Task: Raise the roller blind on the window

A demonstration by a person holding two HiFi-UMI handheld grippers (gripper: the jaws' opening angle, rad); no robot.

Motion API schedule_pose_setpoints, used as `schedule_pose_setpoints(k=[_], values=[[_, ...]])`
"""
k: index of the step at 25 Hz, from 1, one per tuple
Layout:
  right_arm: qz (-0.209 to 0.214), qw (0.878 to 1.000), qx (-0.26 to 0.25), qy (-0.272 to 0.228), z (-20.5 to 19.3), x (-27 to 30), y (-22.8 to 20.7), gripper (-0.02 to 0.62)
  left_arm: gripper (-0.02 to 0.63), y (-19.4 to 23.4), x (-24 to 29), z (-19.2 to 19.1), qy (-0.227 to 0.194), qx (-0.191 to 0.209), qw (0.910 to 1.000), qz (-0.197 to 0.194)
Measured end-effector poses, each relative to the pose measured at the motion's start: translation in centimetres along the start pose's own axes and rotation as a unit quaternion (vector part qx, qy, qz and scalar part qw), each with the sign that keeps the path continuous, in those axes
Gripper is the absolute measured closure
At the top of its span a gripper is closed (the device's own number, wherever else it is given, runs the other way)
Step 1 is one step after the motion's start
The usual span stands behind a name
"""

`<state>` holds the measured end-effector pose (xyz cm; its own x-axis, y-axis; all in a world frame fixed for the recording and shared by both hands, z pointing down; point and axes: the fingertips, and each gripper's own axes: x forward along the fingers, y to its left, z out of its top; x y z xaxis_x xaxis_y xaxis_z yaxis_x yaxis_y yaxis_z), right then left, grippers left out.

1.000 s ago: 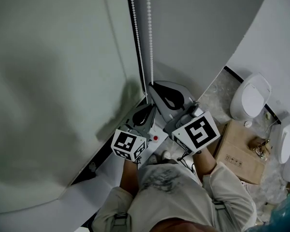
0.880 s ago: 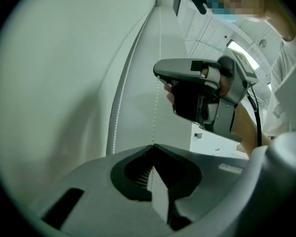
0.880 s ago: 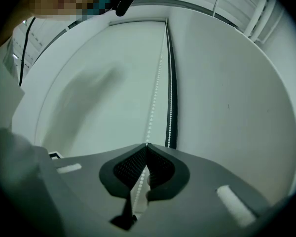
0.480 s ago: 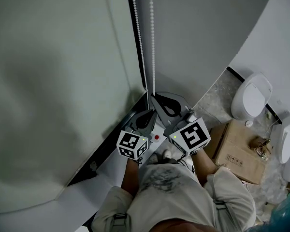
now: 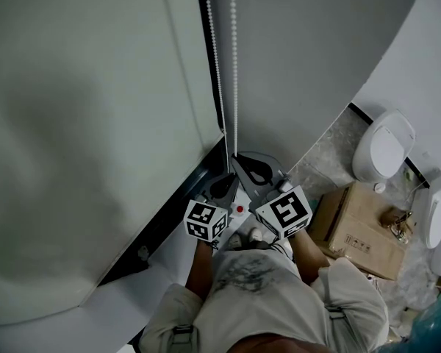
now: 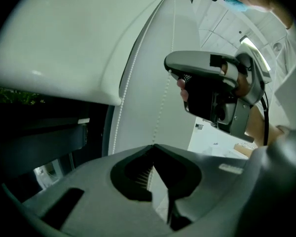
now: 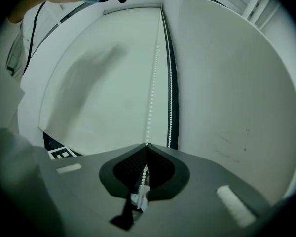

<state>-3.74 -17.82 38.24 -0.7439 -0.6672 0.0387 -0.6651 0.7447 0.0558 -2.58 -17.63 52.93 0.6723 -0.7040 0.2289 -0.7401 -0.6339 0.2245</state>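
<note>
Two strands of bead chain [image 5: 234, 87] hang just right of the one roller blind [image 5: 95, 123], which fills the scene's left and far side. Of the two grippers, the farther right hand-held gripper [image 5: 238, 158] is clenched on one strand, and the nearer left hand-held gripper [image 5: 226, 178] pinches the chain below it.

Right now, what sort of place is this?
Likely a washroom, perhaps unfinished: white toilet-like fixtures on the floor, a cardboard box beside them, and a blind with a bead chain.
</note>
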Motion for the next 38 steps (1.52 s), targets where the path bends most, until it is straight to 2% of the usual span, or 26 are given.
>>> schedule_pose_setpoints(k=[12,16,20,23,28,38], values=[[0.003,0.999,0.005,0.045,-5.5,0.2,0.7,0.584,0.594,1.3,0.7,-5.5,0.039,-0.021,0.9990,0.004],[0.005,0.999,0.007,0.049,-6.6,-0.2,1.2,0.584,0.592,1.1,0.3,-6.8,0.043,-0.008,0.9990,0.011],[0.006,0.999,0.004,0.047,-6.6,-0.6,1.4,0.583,0.589,0.8,-0.7,-6.1,0.033,0.011,0.9991,0.024],[0.006,0.999,0.006,0.044,-6.5,-0.8,1.4,0.584,0.586,0.4,-2.2,-3.7,0.006,0.016,0.9994,0.029],[0.008,0.999,0.007,0.043,-6.6,-0.9,1.1,0.583,0.552,-1.1,-4.6,3.1,-0.056,0.049,0.9969,0.027],[0.018,0.999,0.006,0.043,-6.7,-0.8,1.5,0.583,0.533,-4.8,-6.7,16.8,-0.153,0.126,0.9801,0.000]])
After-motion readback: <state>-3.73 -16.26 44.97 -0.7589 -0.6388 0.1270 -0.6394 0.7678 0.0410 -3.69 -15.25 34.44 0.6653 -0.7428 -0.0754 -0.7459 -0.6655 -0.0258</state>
